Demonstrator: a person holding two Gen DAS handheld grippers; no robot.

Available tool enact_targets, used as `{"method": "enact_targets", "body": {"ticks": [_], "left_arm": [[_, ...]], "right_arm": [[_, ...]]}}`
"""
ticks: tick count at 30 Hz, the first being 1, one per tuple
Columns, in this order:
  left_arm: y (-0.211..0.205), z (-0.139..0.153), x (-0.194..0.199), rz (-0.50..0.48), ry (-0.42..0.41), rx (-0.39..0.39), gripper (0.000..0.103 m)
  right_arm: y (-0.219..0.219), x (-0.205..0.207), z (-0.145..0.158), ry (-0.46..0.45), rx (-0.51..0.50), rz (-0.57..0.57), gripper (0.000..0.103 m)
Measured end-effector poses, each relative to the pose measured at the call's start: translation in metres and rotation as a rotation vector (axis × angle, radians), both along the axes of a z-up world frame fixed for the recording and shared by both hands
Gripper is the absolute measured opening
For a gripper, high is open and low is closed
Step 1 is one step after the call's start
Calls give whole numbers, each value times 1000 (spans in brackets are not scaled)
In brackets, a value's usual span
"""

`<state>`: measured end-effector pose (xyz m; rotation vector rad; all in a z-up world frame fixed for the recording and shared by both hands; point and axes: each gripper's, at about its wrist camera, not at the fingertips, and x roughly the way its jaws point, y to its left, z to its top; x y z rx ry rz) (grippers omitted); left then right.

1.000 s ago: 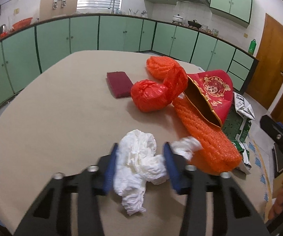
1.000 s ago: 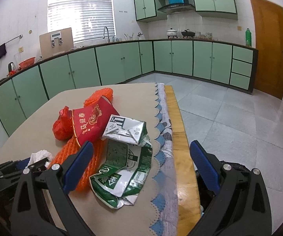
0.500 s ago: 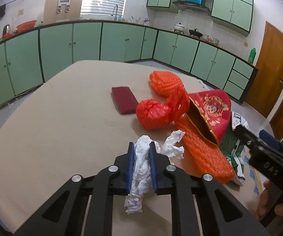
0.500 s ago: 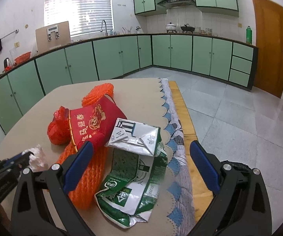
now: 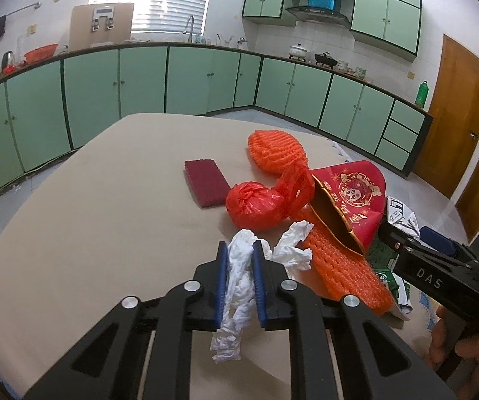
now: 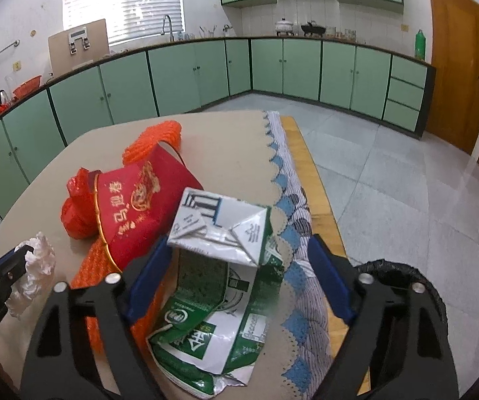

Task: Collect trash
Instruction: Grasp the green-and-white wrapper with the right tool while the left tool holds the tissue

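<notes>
Beige cloth covers the table (image 5: 82, 220), which carries the whole heap of rubbish. Biggest in that heap is the green-and-white carton (image 6: 219, 266), crumpled near the table's scalloped edge; beside it lie the orange foam net (image 5: 342, 266), the red gift bag (image 5: 352, 196), the red plastic bag (image 5: 256, 205) and a dark red cloth (image 5: 206, 181). Smallest is the white tissue (image 5: 239, 273), squeezed between the blue pads of the left gripper (image 5: 240, 250) and hanging just over the cloth. A second ago those pads stood apart on either side of the tissue; now they are clamped on it. The right gripper (image 6: 236, 256) has moved closer to the carton, and its jaws have just been closing; they stand wide on either side of it, not pressing. Only the right view shows a black-rimmed bin (image 6: 402, 276) beyond the table's edge; only the left view shows the dark red cloth.
</notes>
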<state>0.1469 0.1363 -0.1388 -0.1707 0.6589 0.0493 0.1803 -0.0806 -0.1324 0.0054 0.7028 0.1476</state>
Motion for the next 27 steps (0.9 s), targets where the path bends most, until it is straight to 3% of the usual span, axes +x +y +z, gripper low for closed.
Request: {"method": "enact_targets", "body": {"ticks": [7,12,14,20,24,27], "left_arm": [[-1,-4,3,-9,6,-3,15],[-4,-3,3,-14,1,9,15],[-4,-1,3,-14,-1,11,15],[-7,1,1,-16,-7,18,15],[-8,0,1,-19,-5,18,15],[-10,-1,1,-21,-5,23,15]], "right_arm": [[-2,4,-1,12,8,2,70],[0,9,-4,49,28,42,35],[-2,7,-3,49,48,54,33],[-4,1,3,38,51,97,33],[-9,-1,7,8,48,96,61],[-10,3,6,5,45,115,67]]}}
